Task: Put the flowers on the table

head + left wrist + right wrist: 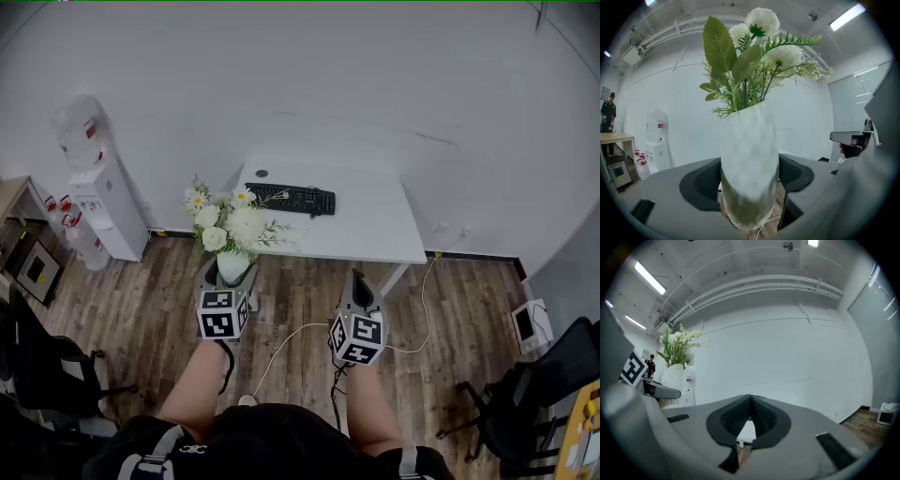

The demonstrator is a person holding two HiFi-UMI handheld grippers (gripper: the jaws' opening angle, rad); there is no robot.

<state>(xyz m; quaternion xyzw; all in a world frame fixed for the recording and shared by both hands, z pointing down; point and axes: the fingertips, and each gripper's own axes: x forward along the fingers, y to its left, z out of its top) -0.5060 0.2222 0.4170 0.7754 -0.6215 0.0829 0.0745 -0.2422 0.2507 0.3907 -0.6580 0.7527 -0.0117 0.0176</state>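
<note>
While the white vase (749, 150) of flowers (761, 51) hangs over the floor (459, 291), short of the table (375, 225), the carrying step seems in hand; next it must go forward and be set down upright. The left claw (227, 279) stands wide, its pads pressing the vase; the right claw (750, 417) is closed and empty.

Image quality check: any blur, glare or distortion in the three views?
Head view: sharp, evenly lit, edges bowed; white table barely separates from the wall. Left gripper view: vase soft and smeared up close, flowers crisper, ceiling light blown out. Right gripper view: strong fisheye, dark corners.
</note>
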